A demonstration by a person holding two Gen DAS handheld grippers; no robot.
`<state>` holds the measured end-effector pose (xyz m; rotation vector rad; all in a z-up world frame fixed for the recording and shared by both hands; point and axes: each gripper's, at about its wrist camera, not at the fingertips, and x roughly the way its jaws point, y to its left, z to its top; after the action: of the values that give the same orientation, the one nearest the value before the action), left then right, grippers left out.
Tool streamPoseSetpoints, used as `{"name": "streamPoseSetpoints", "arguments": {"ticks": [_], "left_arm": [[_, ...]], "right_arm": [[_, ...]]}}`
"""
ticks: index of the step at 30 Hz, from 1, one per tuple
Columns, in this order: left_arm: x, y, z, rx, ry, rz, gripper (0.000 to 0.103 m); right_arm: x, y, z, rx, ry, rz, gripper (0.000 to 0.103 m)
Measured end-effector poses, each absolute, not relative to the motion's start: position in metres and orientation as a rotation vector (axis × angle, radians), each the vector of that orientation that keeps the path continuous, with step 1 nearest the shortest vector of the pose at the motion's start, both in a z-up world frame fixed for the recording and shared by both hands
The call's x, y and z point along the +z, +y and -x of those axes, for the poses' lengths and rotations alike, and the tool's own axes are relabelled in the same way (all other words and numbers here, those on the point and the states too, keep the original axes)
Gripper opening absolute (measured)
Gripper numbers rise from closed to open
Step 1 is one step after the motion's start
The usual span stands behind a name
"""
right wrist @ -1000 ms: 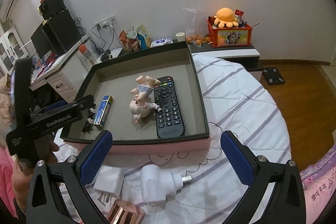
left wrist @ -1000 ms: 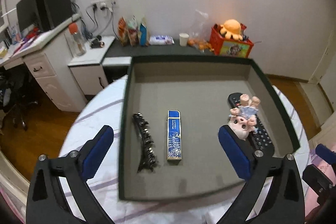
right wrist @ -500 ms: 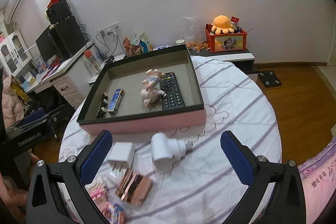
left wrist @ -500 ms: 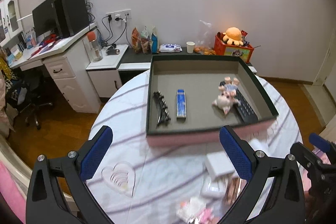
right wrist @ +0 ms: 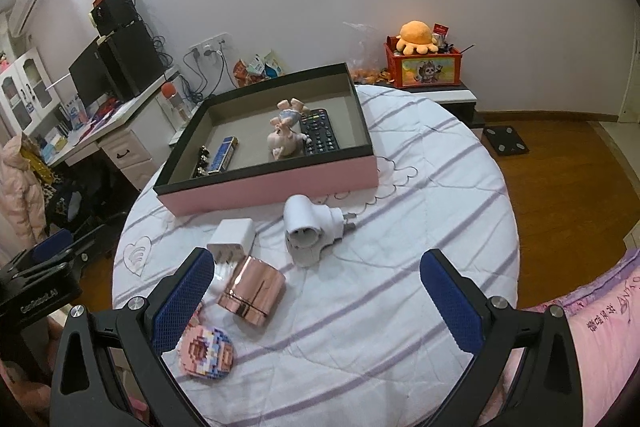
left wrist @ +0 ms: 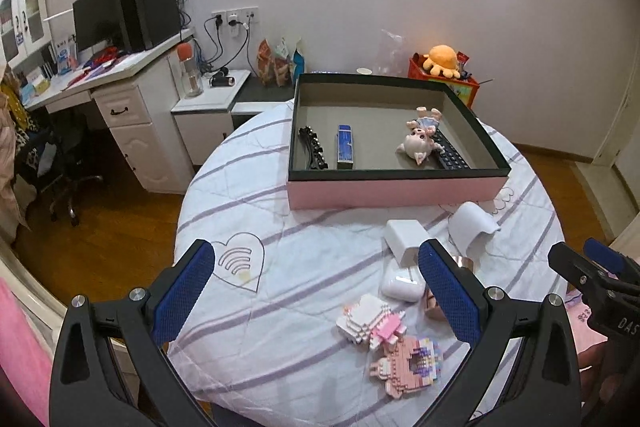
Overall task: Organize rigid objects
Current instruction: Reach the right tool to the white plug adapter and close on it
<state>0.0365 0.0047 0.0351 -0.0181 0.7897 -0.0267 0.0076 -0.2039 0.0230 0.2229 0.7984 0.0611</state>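
A pink box with a dark rim [left wrist: 396,187] [right wrist: 272,187] sits at the far side of the round table. In it lie a black hair clip [left wrist: 312,147], a blue lighter [left wrist: 345,147], a pig doll [left wrist: 420,143] [right wrist: 286,137] and a black remote [right wrist: 320,137]. In front of the box lie a white charger cube [right wrist: 234,237], a white plug adapter [right wrist: 308,231], a rose-gold case [right wrist: 252,291], a white earbud case [left wrist: 402,287] and pink block figures [left wrist: 372,319]. My left gripper [left wrist: 316,291] and right gripper [right wrist: 316,291] hover open and hold nothing, above the near side.
A white striped cloth [right wrist: 420,227] covers the table. A white desk [left wrist: 120,107] with a monitor stands at the left. A red box with an orange plush [right wrist: 420,67] stands against the back wall. Wooden floor [right wrist: 560,167] lies to the right.
Both grippers have drawn back from the box toward the near edge of the table. The loose items in front of the box have come into view. Both stay open.
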Motion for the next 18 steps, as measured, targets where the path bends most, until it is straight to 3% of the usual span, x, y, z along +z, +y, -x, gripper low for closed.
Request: {"name": "streamPoseSetpoints", "arguments": {"ticks": [18], "left_arm": [[0.028,0.011,-0.044,-0.019,0.813,0.034,0.103]], "right_arm": [[0.011,-0.195,-0.019,0.066,0.844,-0.197,0.103]]}}
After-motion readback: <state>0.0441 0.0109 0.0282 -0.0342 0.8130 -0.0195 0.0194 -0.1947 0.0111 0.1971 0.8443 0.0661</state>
